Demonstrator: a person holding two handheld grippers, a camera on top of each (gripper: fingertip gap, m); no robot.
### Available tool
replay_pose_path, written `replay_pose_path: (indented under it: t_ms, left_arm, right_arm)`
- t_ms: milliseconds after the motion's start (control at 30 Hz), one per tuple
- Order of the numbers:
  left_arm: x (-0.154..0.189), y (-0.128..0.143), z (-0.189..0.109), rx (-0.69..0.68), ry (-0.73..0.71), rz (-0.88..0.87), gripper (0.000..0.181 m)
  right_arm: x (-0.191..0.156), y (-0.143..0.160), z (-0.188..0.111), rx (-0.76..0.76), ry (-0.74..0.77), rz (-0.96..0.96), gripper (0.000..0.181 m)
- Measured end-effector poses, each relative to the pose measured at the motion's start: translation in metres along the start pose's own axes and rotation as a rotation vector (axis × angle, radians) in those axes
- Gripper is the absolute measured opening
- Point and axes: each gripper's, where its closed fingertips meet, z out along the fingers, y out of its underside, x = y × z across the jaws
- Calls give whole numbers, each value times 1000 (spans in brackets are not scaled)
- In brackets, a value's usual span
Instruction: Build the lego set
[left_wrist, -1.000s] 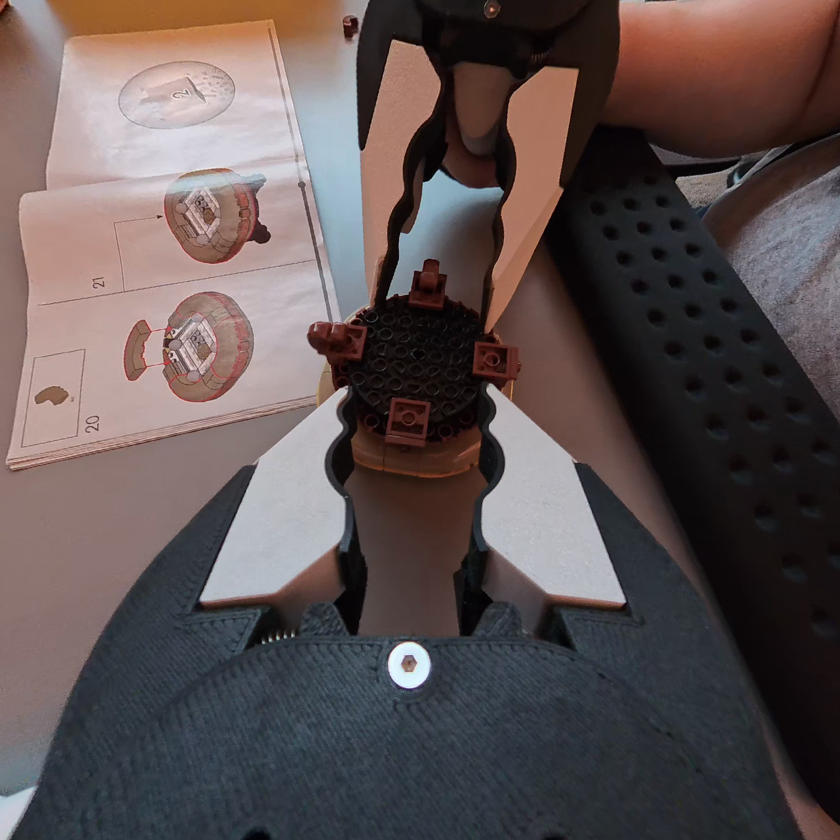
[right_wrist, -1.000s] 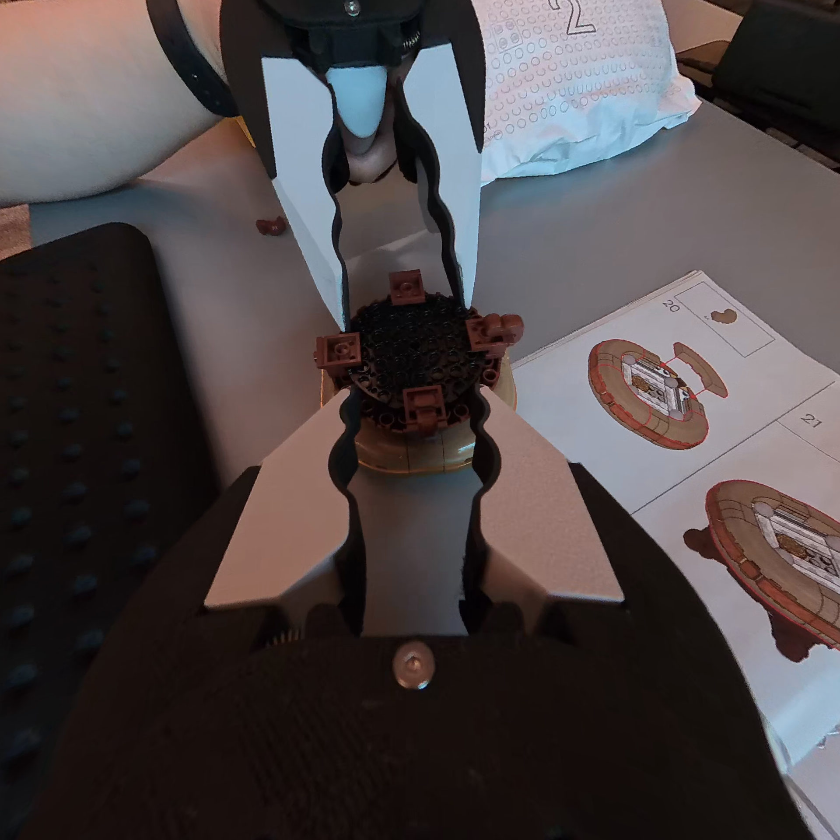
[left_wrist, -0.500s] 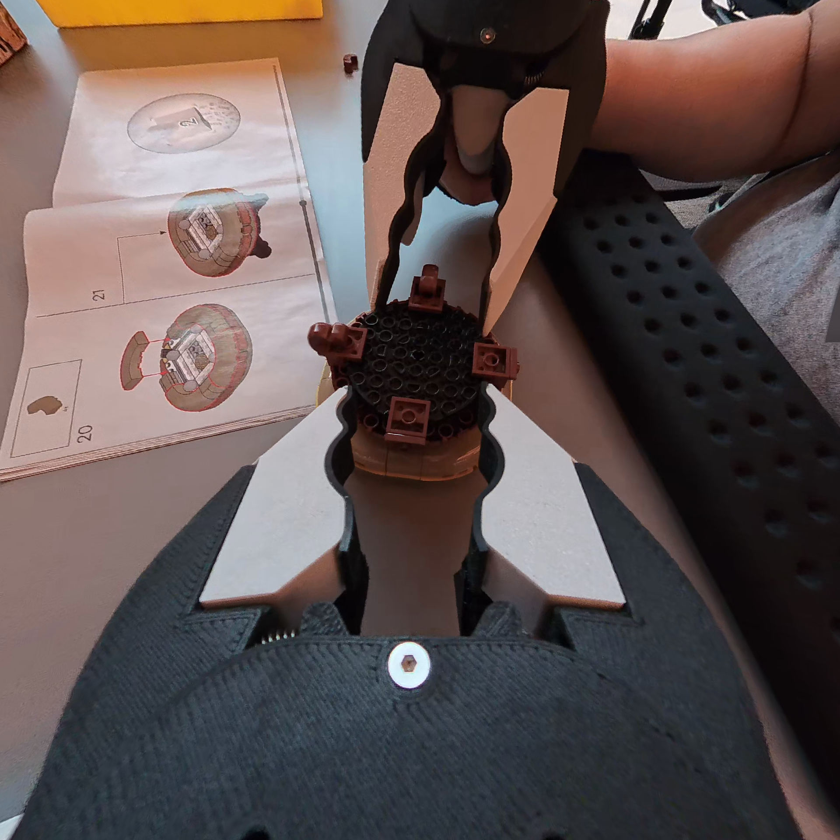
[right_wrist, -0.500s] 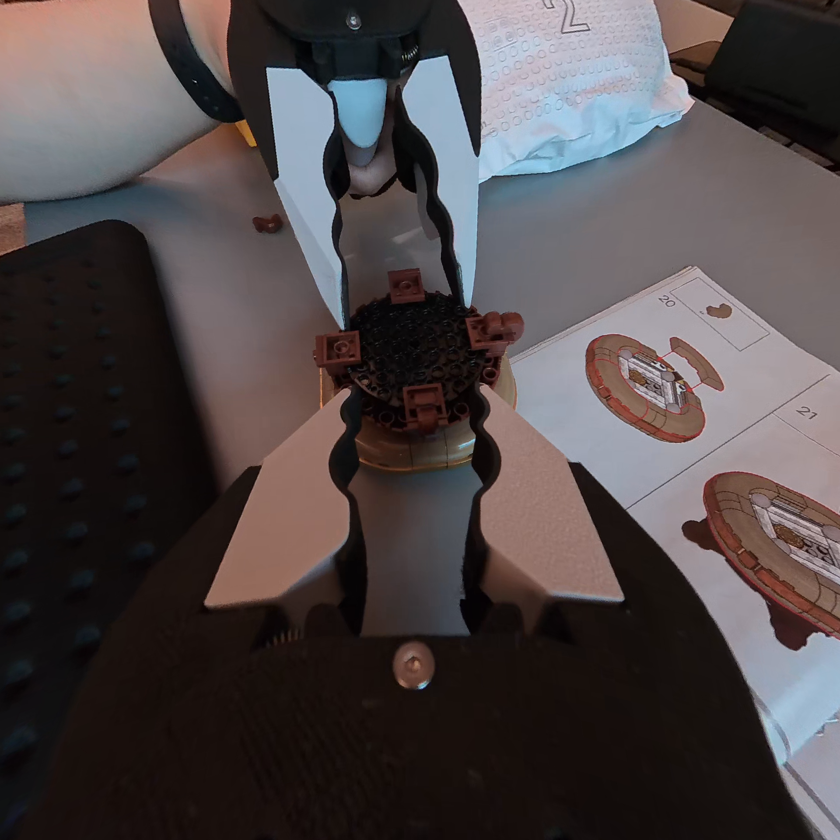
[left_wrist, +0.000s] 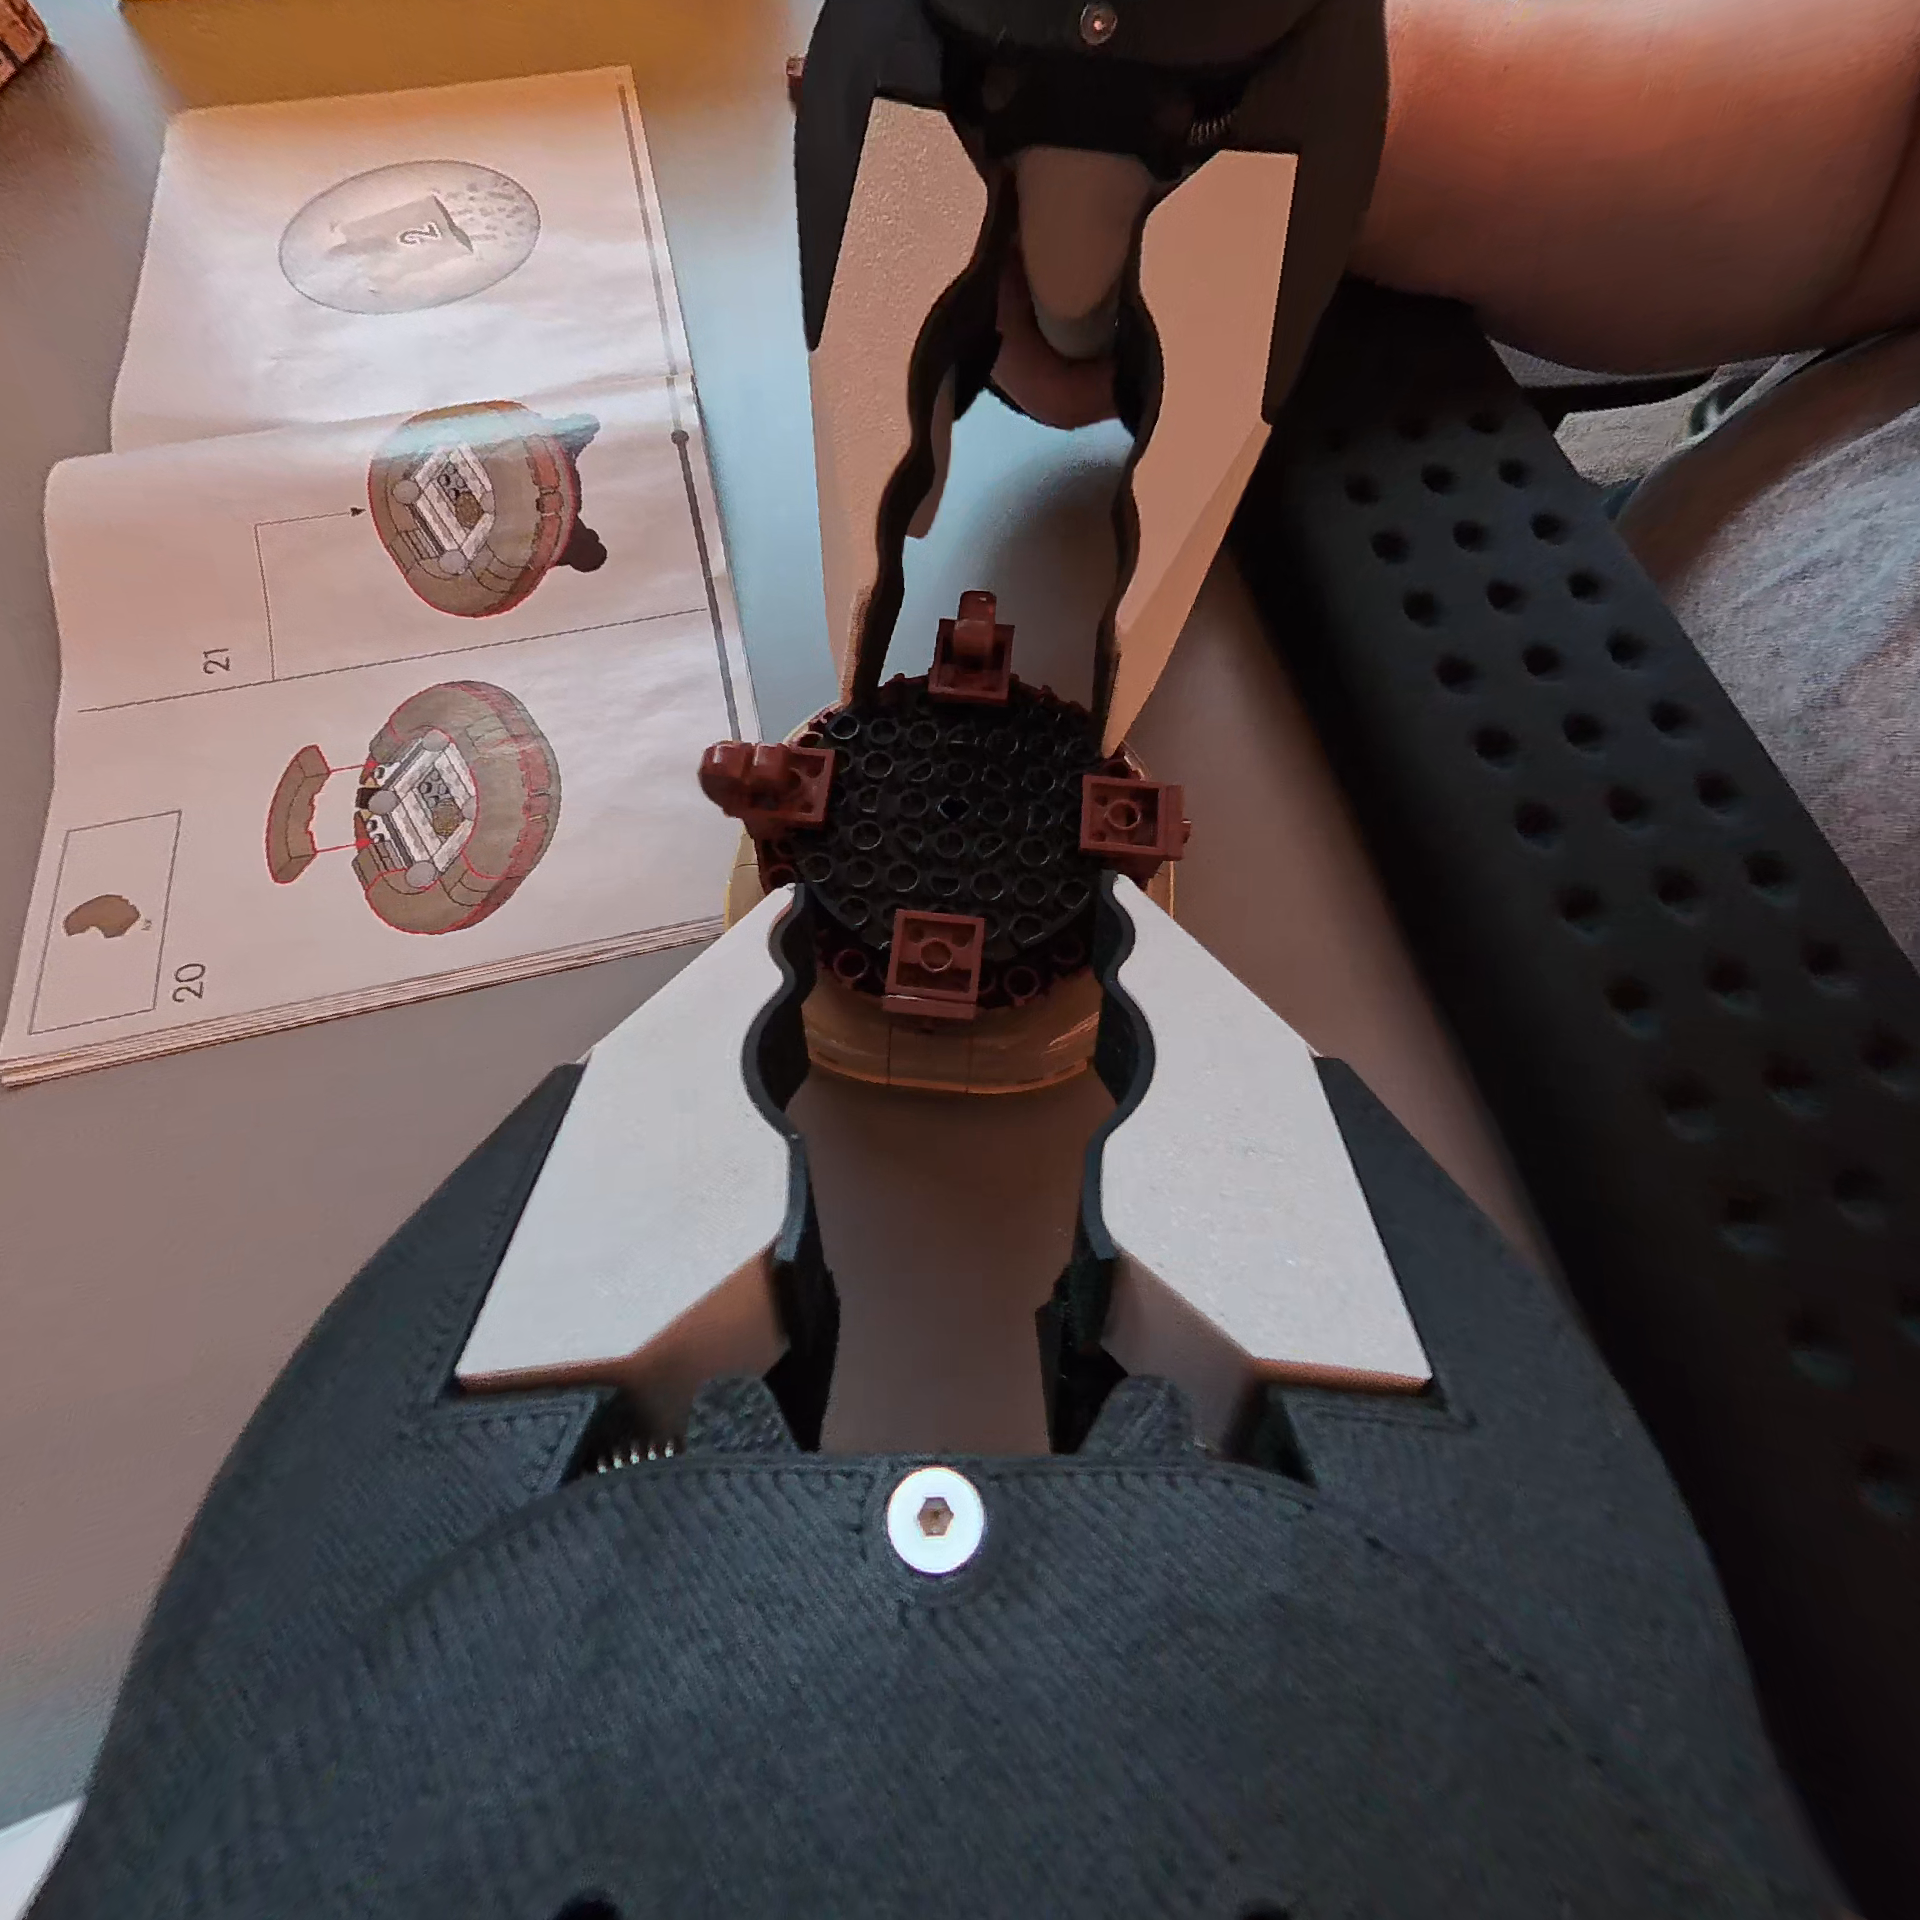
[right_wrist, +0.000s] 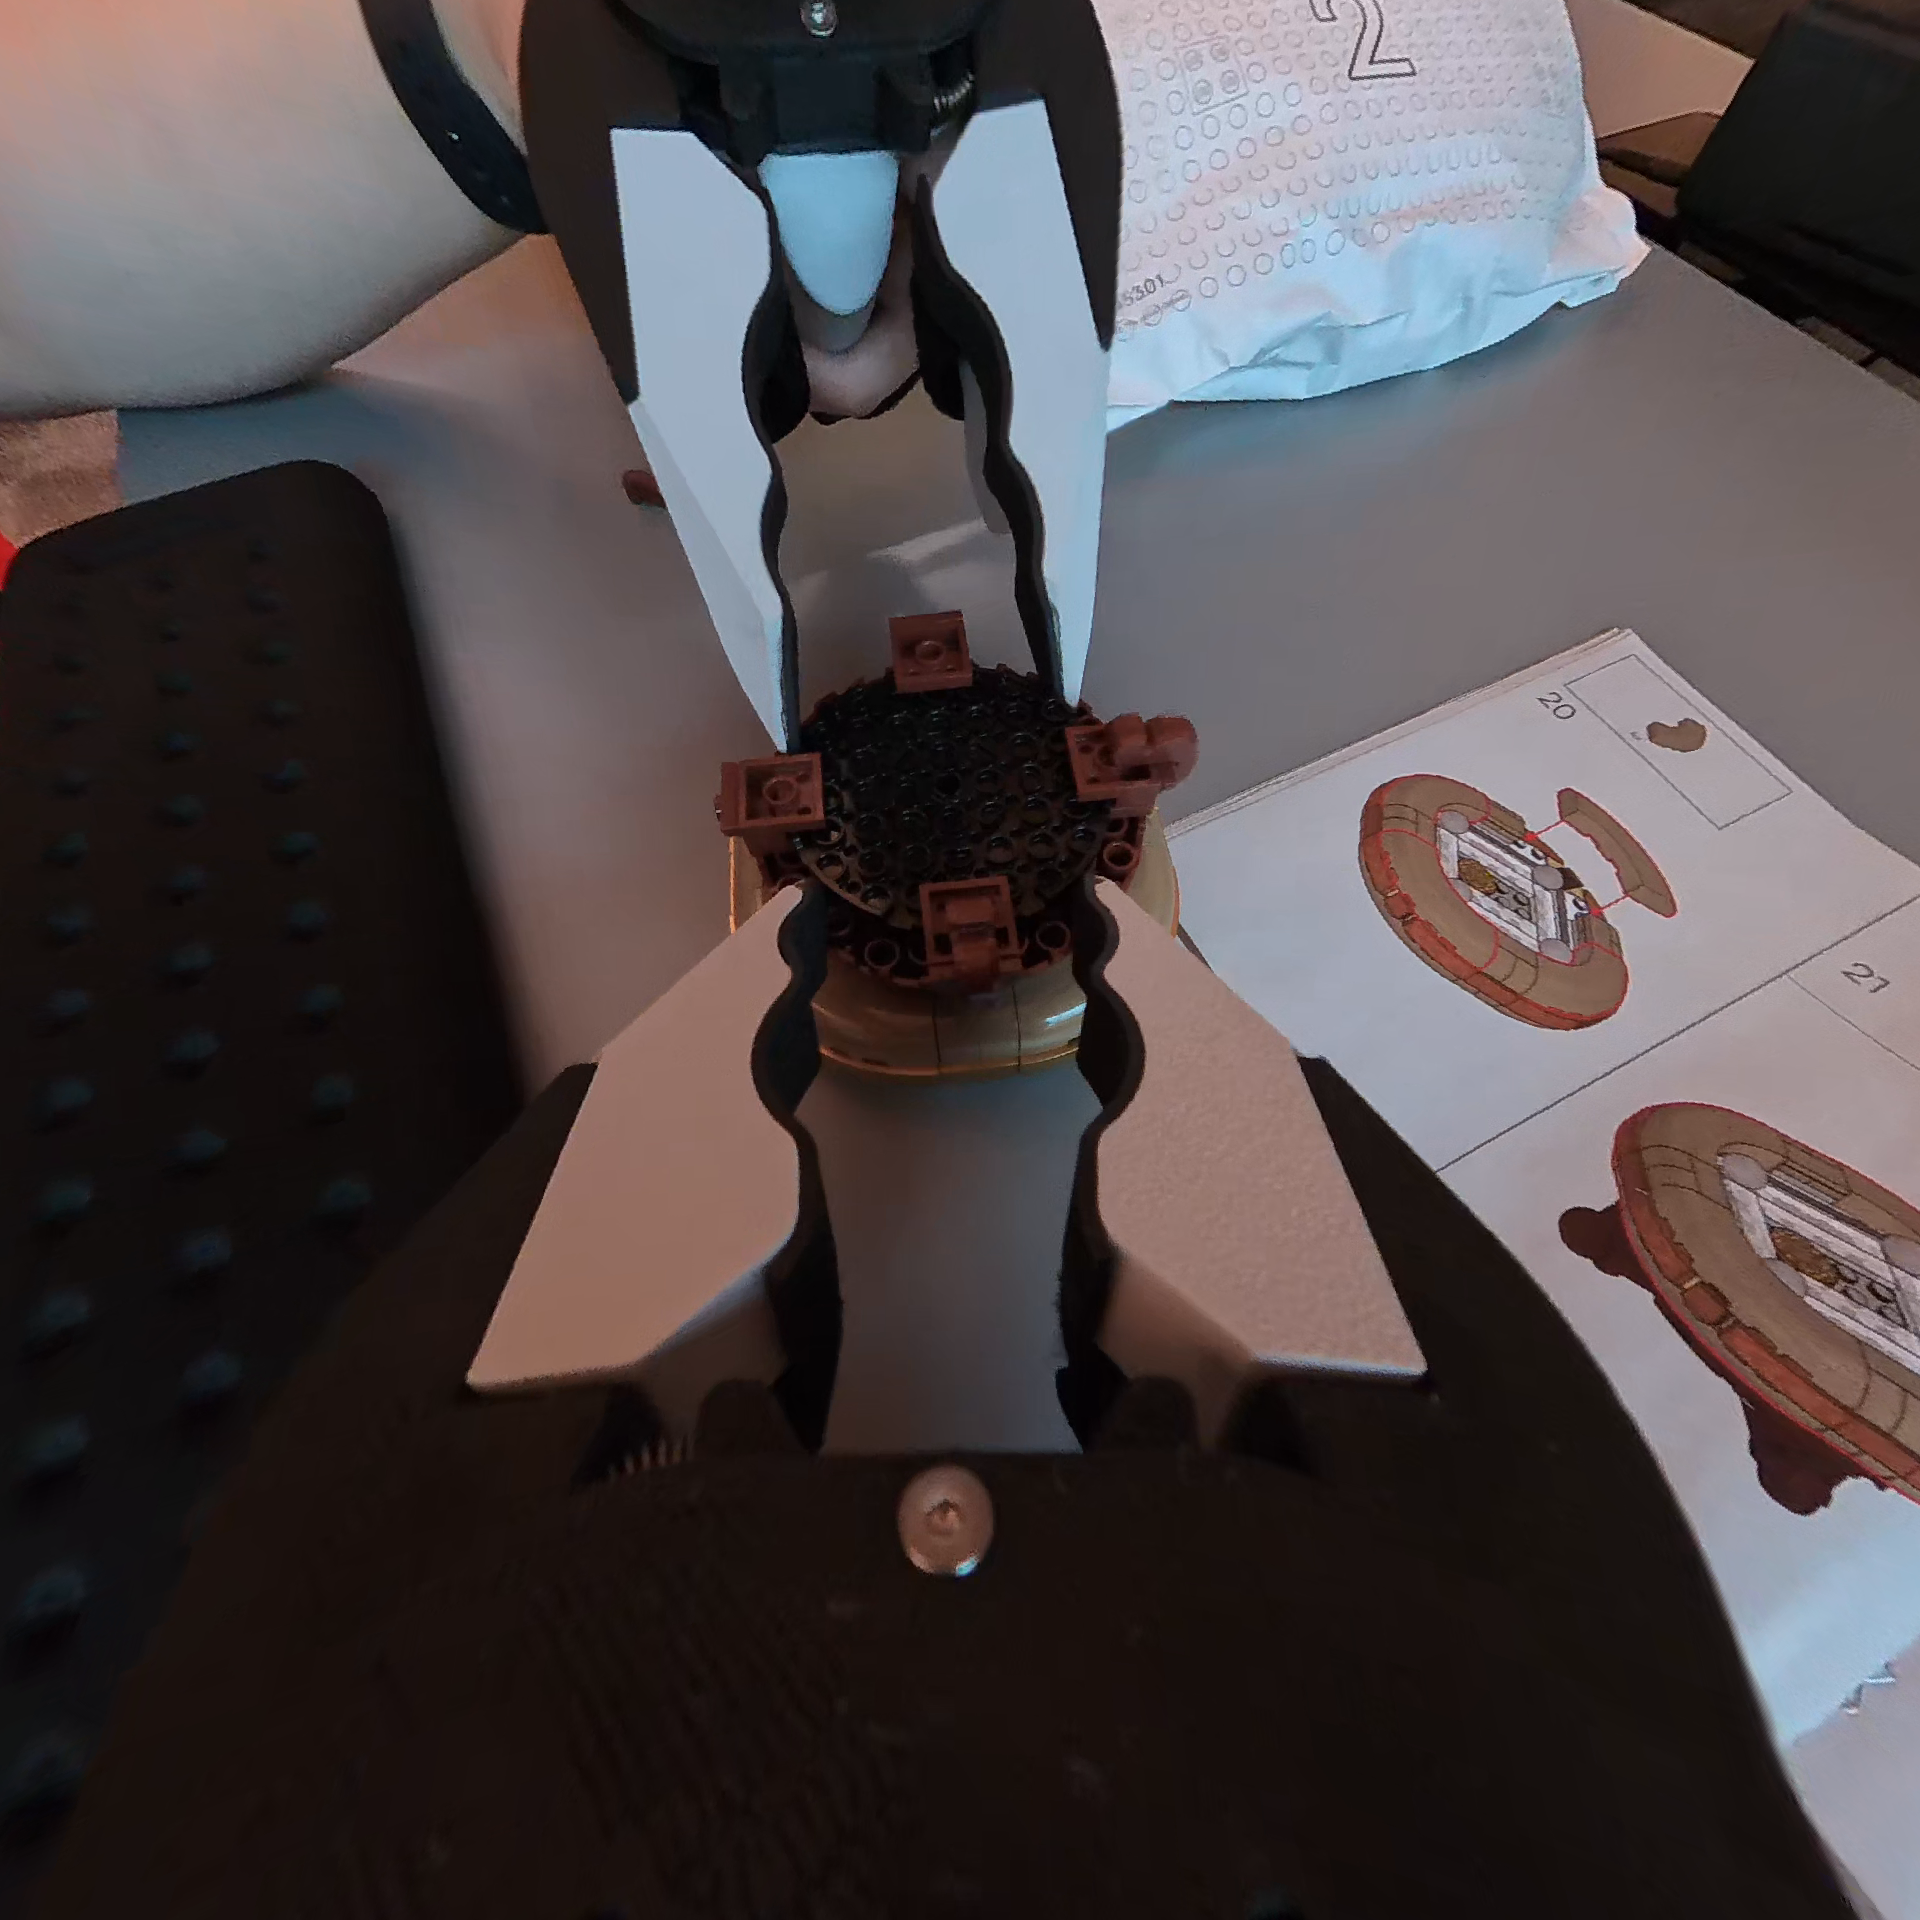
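Note:
The round lego model (left_wrist: 945, 821) is upside down, showing a black round underside, several small reddish-brown bricks around its edge and a tan rim (left_wrist: 935, 1049) below. My left gripper (left_wrist: 951, 925) is shut on its near side. My right gripper (left_wrist: 987, 696) reaches in from the far side and is shut on the opposite edge. In the right wrist view the same model (right_wrist: 945, 800) sits between my right gripper (right_wrist: 951, 914) near and my left gripper (right_wrist: 925, 707) far. One brown brick (left_wrist: 748, 779) carries a rounded knob piece.
An open instruction booklet (left_wrist: 416, 623) lies on the grey table left of the model; it also shows in the right wrist view (right_wrist: 1558, 935). A black perforated pad (left_wrist: 1662, 831) runs along the other side. A white parts bag (right_wrist: 1351, 208) lies behind. A small loose brown piece (right_wrist: 639, 488) lies on the table. The grippers are tip to tip, or close to it.
Both grippers stay clamped on the model. The pair has shifted and tilted slightly over the table, so the booklet slides a little in view.

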Motion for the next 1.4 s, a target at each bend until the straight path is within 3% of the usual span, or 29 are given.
replay_pose_path:
  t_ms: [300, 567, 833, 1000, 1400]
  left_arm:
    - [-1, 0, 0, 69, 21, -16, 53]
    - [0, 0, 0, 37, 1, 21, 53]
    - [0, 0, 0, 87, 16, -17, 53]
    - [1, 1, 0, 18, -14, 6, 53]
    - [0, 1, 0, 79, 3, -22, 53]
  right_arm:
    - [0, 1, 0, -23, 13, 14, 47]
    - [-1, 1, 0, -26, 20, -9, 47]
    - [0, 1, 1, -53, 10, 5, 47]
    - [0, 1, 1, -28, -7, 12, 48]
    - [0, 1, 1, -110, 4, -20, 47]
